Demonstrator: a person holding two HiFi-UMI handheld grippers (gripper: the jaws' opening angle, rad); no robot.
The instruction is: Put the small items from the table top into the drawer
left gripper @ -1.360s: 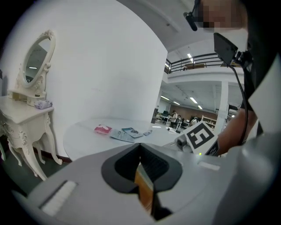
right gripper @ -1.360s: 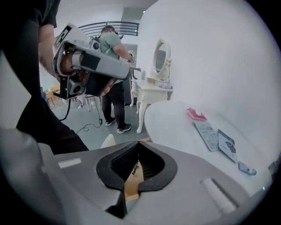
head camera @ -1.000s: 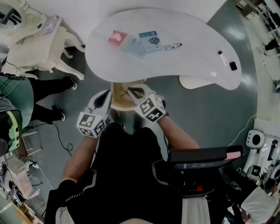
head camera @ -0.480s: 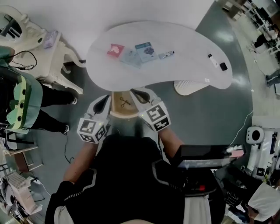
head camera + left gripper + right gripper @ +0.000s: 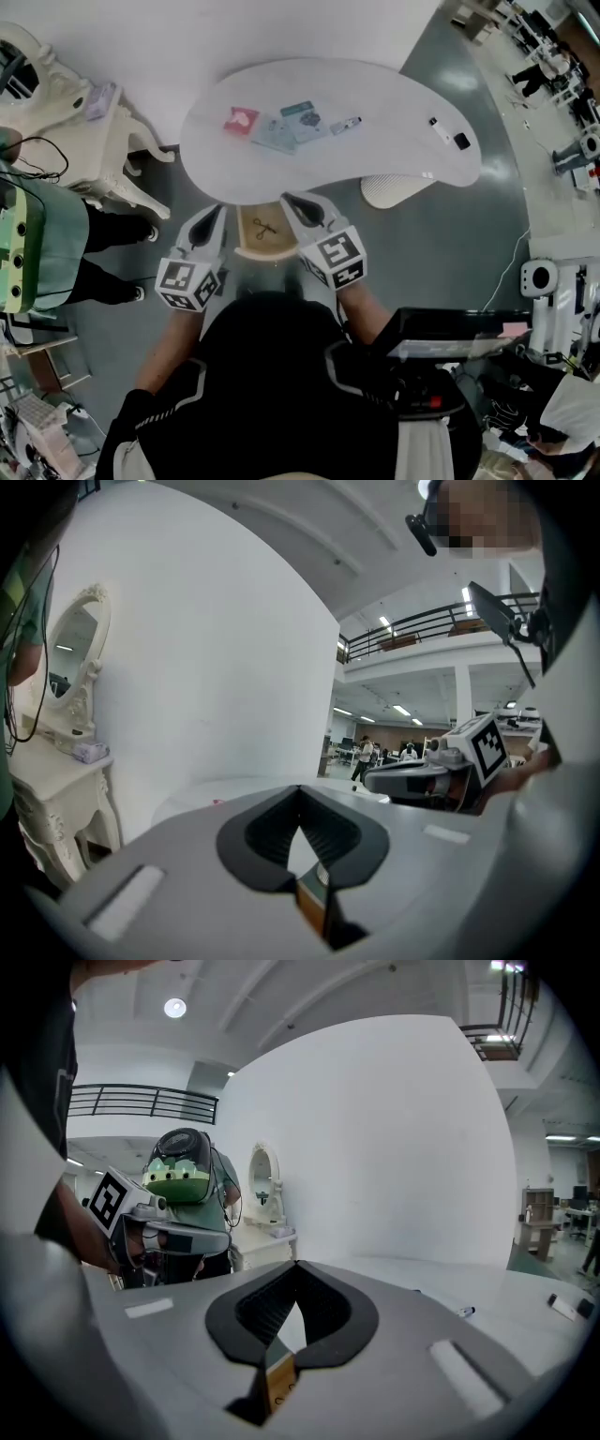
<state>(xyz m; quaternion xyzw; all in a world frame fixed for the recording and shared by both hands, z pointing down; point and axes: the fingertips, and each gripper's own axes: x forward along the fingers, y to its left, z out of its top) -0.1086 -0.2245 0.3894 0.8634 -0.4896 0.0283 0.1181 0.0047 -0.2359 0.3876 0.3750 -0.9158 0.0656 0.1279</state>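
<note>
The shallow wooden drawer (image 5: 251, 247) stood pulled out below the near edge of the white kidney-shaped tabletop (image 5: 394, 159), between the left tool (image 5: 213, 212) and the right tool (image 5: 292, 200), probably so either could drop things straight in. A small pair of dark scissors (image 5: 263, 229) lay inside it, just beside the right tool. Both tools were closed, jaws tip to tip with nothing between them; whether the right one brushed the drawer's edge could not be told. Ahead of them on the tabletop lay a red card (image 5: 241, 119), a pale blue packet (image 5: 275, 136), a teal card (image 5: 302, 116) and a marker pen (image 5: 345, 125), with two small dark items (image 5: 461, 142) well off beyond the right tool.
</note>
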